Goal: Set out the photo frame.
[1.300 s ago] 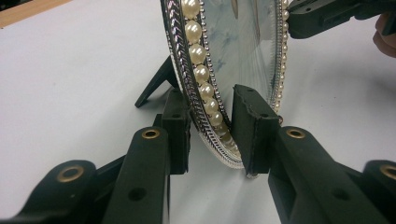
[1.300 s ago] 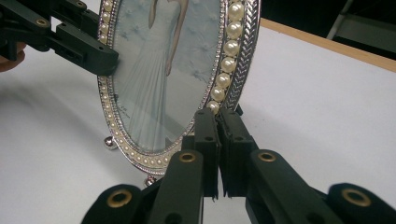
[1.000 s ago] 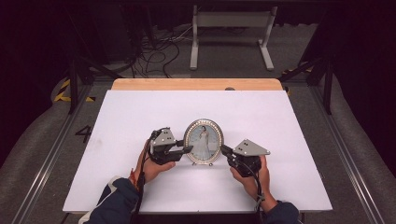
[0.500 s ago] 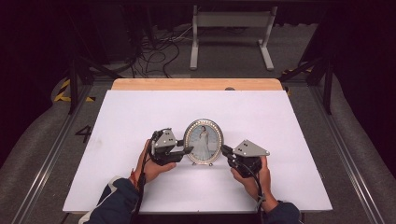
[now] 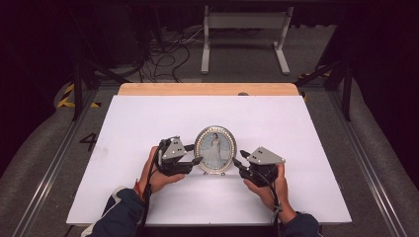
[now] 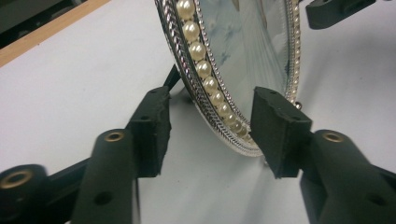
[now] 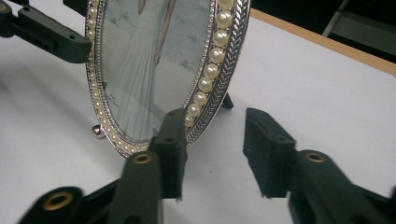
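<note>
An oval silver photo frame [image 5: 215, 148] edged with pearls stands upright on the white table [image 5: 296, 128], holding a picture of a figure in a long gown. My left gripper [image 5: 196, 154] is at its left rim. In the left gripper view its jaws have just been opening, and the pads [image 6: 152, 128] stand apart with the rim of the frame [image 6: 210, 88] between them. My right gripper [image 5: 236, 162] is at the right rim. Its jaws have also just been opening and straddle the frame [image 7: 140, 60], the outer pad [image 7: 264, 149] well off it.
A wooden strip [image 5: 207, 89] runs along the table's far edge. Beyond it are dark floor, cables and a grey metal stand [image 5: 244, 19]. Rails flank the table on both sides. The frame's back strut [image 7: 227, 101] rests on the table behind it.
Both hands and the frame have kept their places. The jaws look slightly wider apart at the frame's two sides.
</note>
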Action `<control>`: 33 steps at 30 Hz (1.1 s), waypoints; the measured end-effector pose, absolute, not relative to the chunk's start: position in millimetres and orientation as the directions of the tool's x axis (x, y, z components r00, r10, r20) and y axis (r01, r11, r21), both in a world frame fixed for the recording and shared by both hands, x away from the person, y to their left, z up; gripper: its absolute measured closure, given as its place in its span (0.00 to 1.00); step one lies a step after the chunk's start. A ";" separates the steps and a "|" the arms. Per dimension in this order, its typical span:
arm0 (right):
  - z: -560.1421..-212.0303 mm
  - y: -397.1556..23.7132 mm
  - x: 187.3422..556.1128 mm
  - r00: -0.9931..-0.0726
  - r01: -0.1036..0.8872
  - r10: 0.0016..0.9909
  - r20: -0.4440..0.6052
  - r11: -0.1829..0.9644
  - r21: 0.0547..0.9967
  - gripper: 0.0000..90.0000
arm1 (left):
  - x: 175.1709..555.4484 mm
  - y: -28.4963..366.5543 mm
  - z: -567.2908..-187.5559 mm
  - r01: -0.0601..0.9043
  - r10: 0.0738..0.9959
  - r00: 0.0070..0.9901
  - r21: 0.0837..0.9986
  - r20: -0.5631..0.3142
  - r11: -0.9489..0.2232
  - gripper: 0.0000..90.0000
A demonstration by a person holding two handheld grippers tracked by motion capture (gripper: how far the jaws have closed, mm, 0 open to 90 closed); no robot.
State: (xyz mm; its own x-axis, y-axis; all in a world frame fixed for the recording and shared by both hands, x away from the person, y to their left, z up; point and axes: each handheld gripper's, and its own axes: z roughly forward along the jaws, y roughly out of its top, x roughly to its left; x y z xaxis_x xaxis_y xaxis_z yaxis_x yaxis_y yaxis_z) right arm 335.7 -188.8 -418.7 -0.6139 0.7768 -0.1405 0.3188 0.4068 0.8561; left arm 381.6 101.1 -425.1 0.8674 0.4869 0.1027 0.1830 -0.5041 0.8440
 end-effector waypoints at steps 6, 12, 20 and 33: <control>-420.5 -187.3 339.2 -0.622 0.335 0.772 -0.132 0.414 0.846 0.44 | 382.1 97.9 -429.0 0.194 0.485 0.868 0.825 0.108 -0.531 0.36; -424.3 -184.7 342.3 -0.633 0.349 0.764 -0.130 0.430 0.833 0.33 | 383.7 95.2 -432.8 0.208 0.479 0.872 0.810 0.100 -0.549 0.20; -429.2 -183.2 346.8 -0.645 0.362 0.753 -0.131 0.452 0.815 0.19 | 383.9 94.1 -435.4 0.204 0.459 0.883 0.803 0.097 -0.561 0.07; -428.0 -177.9 344.7 -0.675 0.330 0.718 -0.173 0.503 0.799 0.18 | 380.3 100.6 -431.4 0.180 0.494 0.853 0.795 0.168 -0.580 0.11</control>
State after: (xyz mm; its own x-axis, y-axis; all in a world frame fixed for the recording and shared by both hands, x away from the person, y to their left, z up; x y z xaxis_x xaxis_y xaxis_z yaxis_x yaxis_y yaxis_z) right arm 344.7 -177.9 -428.0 -0.6747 0.7175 -0.1729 0.3298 0.5027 0.7991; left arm 380.3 100.6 -431.4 0.8527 0.4945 0.1682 0.1796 -0.5800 0.7946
